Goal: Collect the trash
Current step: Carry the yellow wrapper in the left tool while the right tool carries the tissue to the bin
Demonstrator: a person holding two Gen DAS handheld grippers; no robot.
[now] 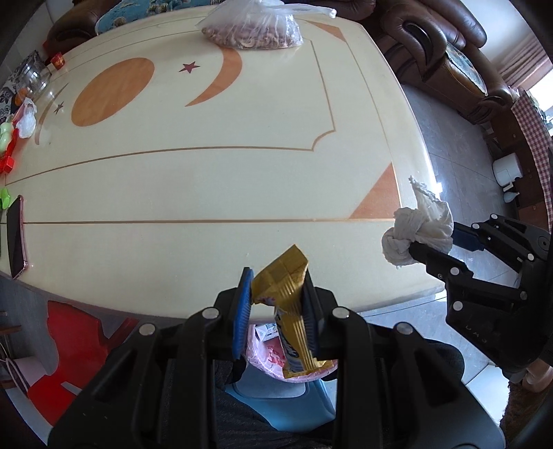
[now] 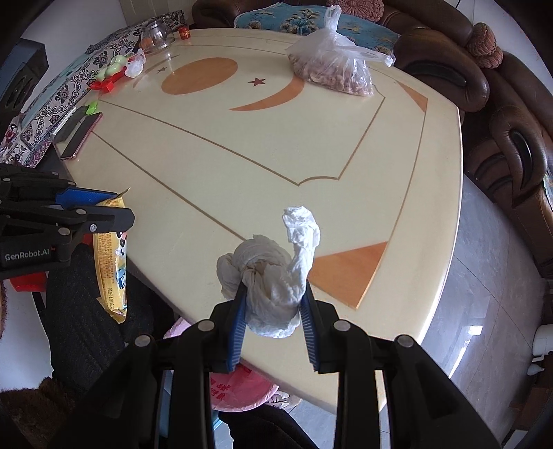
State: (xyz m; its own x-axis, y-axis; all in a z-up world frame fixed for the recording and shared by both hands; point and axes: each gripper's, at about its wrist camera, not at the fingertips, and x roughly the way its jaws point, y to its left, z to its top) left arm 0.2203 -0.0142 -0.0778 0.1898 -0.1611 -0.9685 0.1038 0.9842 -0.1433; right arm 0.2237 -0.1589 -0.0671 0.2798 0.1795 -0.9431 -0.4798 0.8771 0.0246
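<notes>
My left gripper [image 1: 276,276] is shut on a gold and yellow snack wrapper [image 1: 288,297], held above the table's near edge. The same wrapper [image 2: 112,262] hangs from that gripper [image 2: 121,210] at the left of the right wrist view. My right gripper [image 2: 273,286] is shut on a crumpled white tissue wad [image 2: 273,273], lifted off the cream table [image 2: 276,155]. In the left wrist view the tissue [image 1: 418,231] and right gripper [image 1: 432,241] sit off the table's right corner. A pink-lined bin bag [image 2: 238,387] shows below the table edge, also seen as pink bag [image 1: 266,355] under the wrapper.
A clear bag of nuts [image 2: 338,72] lies at the table's far side. A phone [image 2: 81,134], red and green clips [image 2: 103,83], a glass jar [image 2: 157,32] and a small white bag [image 2: 136,65] line the left edge. Brown sofas [image 2: 511,145] stand right.
</notes>
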